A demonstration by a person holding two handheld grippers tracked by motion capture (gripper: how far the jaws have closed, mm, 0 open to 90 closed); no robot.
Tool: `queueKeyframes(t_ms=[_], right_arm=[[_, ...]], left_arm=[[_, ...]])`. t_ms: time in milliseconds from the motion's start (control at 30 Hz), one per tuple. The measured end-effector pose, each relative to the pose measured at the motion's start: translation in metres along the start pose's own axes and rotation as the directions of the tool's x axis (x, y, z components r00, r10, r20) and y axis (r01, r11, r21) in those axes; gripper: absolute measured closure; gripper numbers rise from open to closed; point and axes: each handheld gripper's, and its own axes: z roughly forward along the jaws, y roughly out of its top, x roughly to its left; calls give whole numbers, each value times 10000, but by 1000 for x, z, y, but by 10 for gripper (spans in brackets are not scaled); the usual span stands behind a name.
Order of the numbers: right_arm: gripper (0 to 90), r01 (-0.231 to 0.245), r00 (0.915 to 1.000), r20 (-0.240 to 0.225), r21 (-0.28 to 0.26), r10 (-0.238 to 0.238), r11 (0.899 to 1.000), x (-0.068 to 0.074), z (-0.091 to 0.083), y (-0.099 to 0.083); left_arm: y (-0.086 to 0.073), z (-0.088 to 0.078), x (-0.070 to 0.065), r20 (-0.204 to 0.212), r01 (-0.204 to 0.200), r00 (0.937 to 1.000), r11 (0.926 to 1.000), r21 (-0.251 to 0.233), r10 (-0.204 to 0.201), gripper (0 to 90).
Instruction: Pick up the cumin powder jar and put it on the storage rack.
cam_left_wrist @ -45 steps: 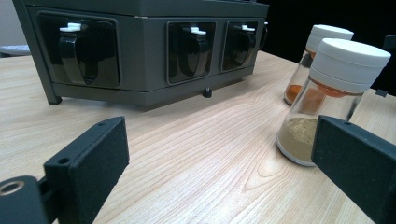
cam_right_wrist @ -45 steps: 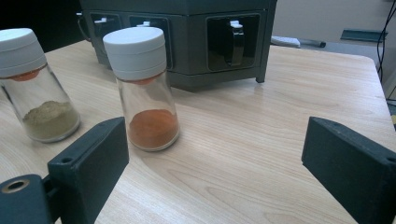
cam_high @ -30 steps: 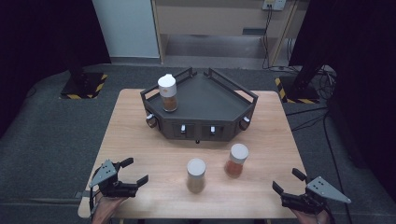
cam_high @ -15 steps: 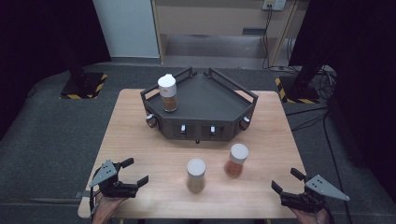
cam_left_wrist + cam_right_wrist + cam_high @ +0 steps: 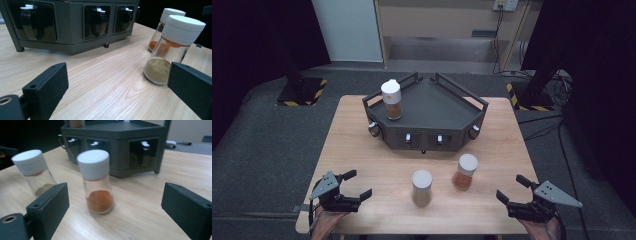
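Two grippers rest at the near edge of the table (image 5: pixel 362 150), both with jaws spread wide and nothing between them: the left gripper (image 5: pixel 353 184) at the near left corner, the right gripper (image 5: pixel 511 189) at the near right. Just beyond them, in the middle of the table, stand two white-capped jars, upright and apart from each other. The tan jar (image 5: pixel 421 187) is nearer and to the left; the orange jar (image 5: pixel 464 171) sits a little farther and to the right. In the left gripper view the tan jar (image 5: pixel 170 50) stands ahead toward the right jaw; in the right gripper view the orange jar (image 5: pixel 96 181) stands between the open jaws but well ahead of them. Farther back is the dark rack (image 5: pixel 432 120), with a third jar (image 5: pixel 391 99) upright on its top at the left corner.

The jars are tall and narrow, so my guess is that the main risk is a jaw clipping one on the approach and tipping it, or knocking it into its neighbour. A grip high on the smooth cap could also slip, and glass pinched off-centre may twist out.

Against the frames before, hardly anything differs: jars and rack lie as they did, and both grippers sit in much the same spots, jaws as open as before.
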Motion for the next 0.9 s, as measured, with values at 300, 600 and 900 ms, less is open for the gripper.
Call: queueKeyframes(t_ms=[300,600,900], right_arm=[[77,570,9945,-884,125,-556,9983,9,19,27],[80,1015,9798,-1753,199,-965,9946,21,49,48],[77,1134,9590,-2632,153,-1054,9934,33,79,56]], left_arm=[[0,1,0,34,22,10000,10000,74,-22,22],[1,1,0,56,33,10000,9999,111,-34,22],[2,2,0,66,-38,10000,9998,189,37,22]])
